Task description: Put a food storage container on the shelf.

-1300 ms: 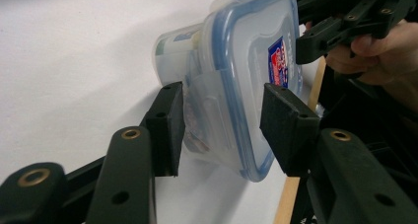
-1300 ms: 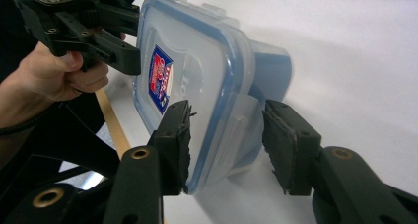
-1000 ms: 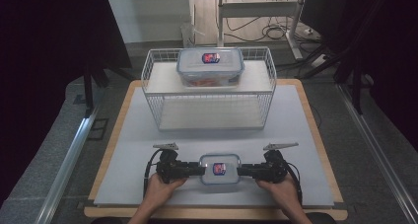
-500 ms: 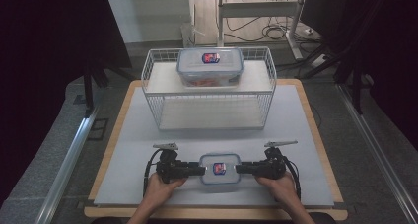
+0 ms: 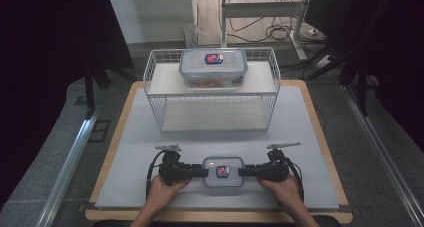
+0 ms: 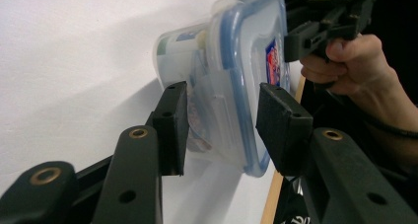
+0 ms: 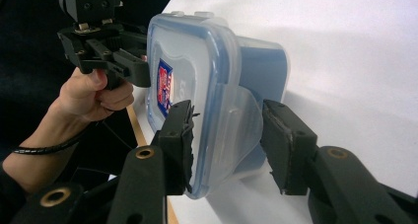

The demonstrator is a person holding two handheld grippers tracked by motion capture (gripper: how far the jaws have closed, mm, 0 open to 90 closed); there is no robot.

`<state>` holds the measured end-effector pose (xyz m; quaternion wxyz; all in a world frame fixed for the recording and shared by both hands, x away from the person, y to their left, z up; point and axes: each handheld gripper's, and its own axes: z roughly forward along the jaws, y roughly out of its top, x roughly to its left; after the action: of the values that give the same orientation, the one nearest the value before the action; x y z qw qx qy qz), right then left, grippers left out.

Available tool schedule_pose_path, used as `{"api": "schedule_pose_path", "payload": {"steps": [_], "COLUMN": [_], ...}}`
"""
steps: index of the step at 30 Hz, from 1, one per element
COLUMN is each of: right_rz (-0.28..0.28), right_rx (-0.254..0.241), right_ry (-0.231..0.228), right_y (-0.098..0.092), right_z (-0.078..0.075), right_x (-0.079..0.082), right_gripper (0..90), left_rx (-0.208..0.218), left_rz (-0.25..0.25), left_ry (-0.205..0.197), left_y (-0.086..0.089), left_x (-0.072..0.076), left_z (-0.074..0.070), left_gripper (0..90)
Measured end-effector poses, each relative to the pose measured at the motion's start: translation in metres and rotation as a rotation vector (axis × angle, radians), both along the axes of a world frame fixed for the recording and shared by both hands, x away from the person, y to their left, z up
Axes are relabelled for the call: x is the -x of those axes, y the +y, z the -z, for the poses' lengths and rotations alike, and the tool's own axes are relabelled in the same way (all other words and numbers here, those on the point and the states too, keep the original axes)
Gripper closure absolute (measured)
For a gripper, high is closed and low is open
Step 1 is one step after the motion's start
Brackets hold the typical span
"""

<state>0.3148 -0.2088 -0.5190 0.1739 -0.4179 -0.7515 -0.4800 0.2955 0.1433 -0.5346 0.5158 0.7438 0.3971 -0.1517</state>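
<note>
Opening over the last second, the right hand-held gripper [image 5: 243,172] now stands with its jaws apart around the right end of the box [image 5: 214,180]. In the right gripper view one pad lies against the lid and the other looks just clear of the end flap [image 7: 244,120], so I read it as not yet gripping. The left hand-held gripper [image 5: 204,172] straddles the opposite end at much the same width. Its pads sit right against lid and side in the left gripper view, and I cannot tell whether they press or merely touch. Neither hand has shifted, and the box lies where it lay a second ago, near the front edge of the table [image 5: 150,137] and between the two grippers. That suggests the right side has just been widened to fit the box's end, so a two-sided squeeze and lift is probably the next step and nothing is carried yet. The box is small, rounded and rectangular, of clear plastic. It has a blue-rimmed lid, fold-down flaps at its ends and a red-and-blue sticker [image 7: 164,86] in the middle of the lid. Something pale shows dimly through the wall. It sits flat, with the lid on. A larger box [image 5: 213,67] of the same kind rests on the top of the white wire rack [image 5: 155,87] at the table's far side.
</note>
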Motion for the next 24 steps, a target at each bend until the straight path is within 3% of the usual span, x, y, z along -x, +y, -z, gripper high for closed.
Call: {"api": "schedule_pose_path", "payload": {"steps": [4,11,24], "right_rz": [0.030,0.054,0.060], "right_rx": [-0.010,-0.043,-0.064], "right_ry": [-0.028,-0.065,-0.128], "right_y": [0.000,-0.001,0.006], "right_z": [-0.006,-0.019,-0.053], "right_x": [0.003,0.003,-0.012], "right_gripper": [57.9,58.0,57.9], "left_rx": [0.021,0.036,0.015], "left_rz": [-0.011,-0.022,-0.039], "left_ry": [-0.004,-0.042,-0.111], "left_y": [0.000,0.002,0.008], "left_x": [-0.001,-0.007,-0.022], "left_z": [-0.004,-0.023,-0.066], "left_gripper": [57.4,57.6,57.5]}}
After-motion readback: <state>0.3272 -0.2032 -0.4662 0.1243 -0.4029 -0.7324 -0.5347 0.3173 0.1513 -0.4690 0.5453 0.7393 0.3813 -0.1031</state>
